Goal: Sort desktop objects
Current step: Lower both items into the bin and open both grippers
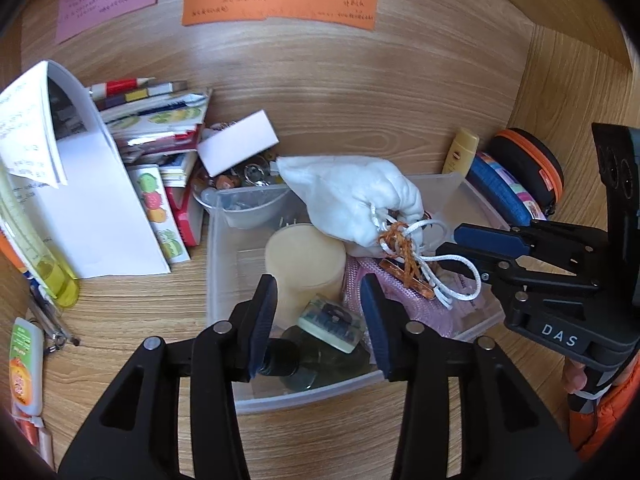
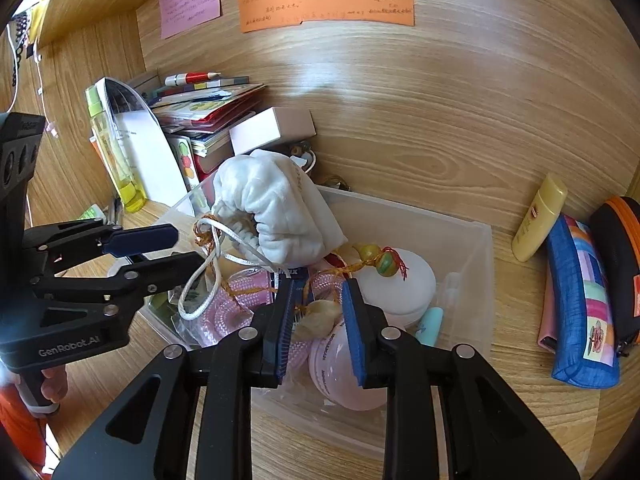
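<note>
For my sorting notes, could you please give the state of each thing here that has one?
Left tool: open, over the bin.
Right tool: shut, among the bin's contents.
Bin: lidless, crowded.
Pouch: drawn shut, atop the contents.
Black case: zipped shut.
Tube: lying flat.
Bottle: capped, nearly empty.

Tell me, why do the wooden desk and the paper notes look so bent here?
Left wrist view: the fisheye lens bows the orange note, and the corners go black. Right wrist view: same curving, plus a pale glare patch on the wooden back panel.
</note>
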Tool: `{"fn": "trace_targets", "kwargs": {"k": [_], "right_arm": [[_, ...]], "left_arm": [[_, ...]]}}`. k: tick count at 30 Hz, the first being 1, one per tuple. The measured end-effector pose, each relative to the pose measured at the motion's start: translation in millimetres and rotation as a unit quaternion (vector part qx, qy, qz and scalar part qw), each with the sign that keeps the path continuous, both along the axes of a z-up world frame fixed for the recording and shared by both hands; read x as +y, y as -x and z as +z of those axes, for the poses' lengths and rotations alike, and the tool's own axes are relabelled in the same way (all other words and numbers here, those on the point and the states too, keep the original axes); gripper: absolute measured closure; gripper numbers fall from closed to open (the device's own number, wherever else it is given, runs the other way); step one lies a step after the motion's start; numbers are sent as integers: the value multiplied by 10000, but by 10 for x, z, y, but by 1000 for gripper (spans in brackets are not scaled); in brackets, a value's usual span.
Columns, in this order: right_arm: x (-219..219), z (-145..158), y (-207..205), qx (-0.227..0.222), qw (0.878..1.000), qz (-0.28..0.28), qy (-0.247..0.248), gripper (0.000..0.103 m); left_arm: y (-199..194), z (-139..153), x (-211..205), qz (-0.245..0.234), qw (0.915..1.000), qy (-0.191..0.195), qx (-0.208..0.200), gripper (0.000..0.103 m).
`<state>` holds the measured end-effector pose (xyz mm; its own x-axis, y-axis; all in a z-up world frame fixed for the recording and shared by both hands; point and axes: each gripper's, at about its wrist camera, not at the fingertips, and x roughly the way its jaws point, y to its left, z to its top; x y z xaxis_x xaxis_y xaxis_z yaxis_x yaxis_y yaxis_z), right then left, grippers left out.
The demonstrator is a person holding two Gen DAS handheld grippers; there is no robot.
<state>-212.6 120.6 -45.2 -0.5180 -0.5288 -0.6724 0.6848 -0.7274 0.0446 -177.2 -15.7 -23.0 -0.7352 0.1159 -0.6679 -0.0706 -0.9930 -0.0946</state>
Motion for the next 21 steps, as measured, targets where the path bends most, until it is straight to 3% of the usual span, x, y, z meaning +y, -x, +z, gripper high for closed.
{"fn": "trace_targets", "kwargs": {"k": [2,7,11,16,18,21], "right_arm": [[12,17,-9,20,10000,-4,21,77],[66,145,-85,265,9995,-113,91,55],[135,301,-218,533,9983,-194,155,51],[215,435,-377,771,9963,-319,212,31],[261,488,-449,860,9953,-367,249,27],[331,558,-576,989,9937,-456,276,19]], "left_arm": [[-47,47,-41,77,9999,5,74,50],[-164,164,-95,220,9995,63,239,42],[-281,263,-81,331,9984,196,411,35],[-492,404,-36,387,9967,255,666,25],[-591,460,-11,433,9958,268,763,11],[-758,545,41,526,9933,380,951,7]]}}
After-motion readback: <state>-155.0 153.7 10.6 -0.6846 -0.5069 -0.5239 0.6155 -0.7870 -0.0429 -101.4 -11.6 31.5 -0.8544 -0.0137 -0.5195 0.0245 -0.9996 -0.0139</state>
